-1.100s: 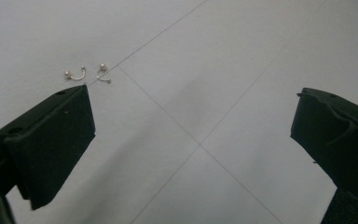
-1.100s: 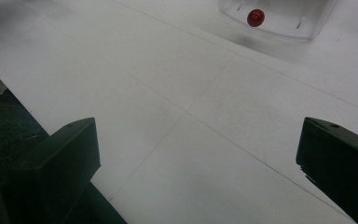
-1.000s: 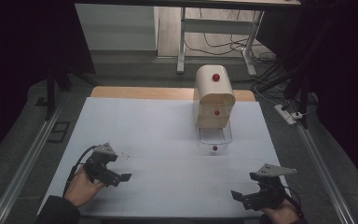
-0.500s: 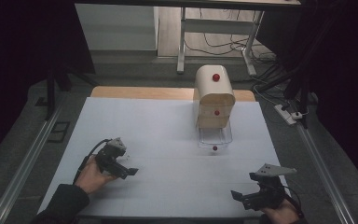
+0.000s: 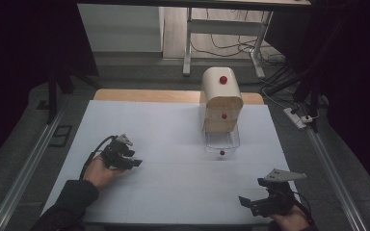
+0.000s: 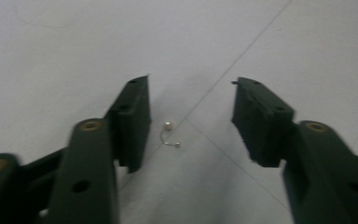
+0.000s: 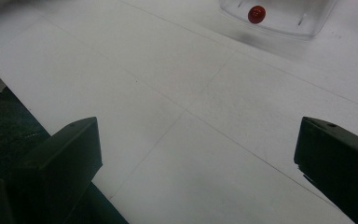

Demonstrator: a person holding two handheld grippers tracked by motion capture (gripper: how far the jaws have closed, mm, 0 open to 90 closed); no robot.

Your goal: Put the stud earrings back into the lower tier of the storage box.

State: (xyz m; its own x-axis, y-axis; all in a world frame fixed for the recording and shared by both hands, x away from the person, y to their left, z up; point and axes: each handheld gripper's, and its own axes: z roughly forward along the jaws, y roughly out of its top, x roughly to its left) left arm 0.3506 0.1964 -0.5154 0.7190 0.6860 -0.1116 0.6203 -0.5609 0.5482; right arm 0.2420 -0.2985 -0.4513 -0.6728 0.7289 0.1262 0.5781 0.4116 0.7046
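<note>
White table [image 5: 173, 120], high view: a cream mini drawer chest [image 5: 221, 103] with a rounded top stood at the far centre-right, red knobs on its top and front. Its bottom clear drawer [image 5: 222, 142] was pulled out toward the person, and its red knob [image 5: 221, 153] faced forward.

Left gripper [image 5: 136, 163]: held in the left hand [image 5: 99, 171] at the near-left of the table, pointing right, cable looping behind it. In the left gripper view its jaws stood released and apart, low over the surface, with a small earring [image 6: 168, 134] lying on the table between them, nearer the left jaw and touching neither; the earring had a pale bead and a thin curved wire.

Right gripper [image 5: 244, 202]: held at the near-right edge, grey plate on top, well apart from the chest. In the right gripper view its jaws were spread wide with bare table between; the clear drawer and red knob [image 7: 256, 14] lay ahead.
</note>
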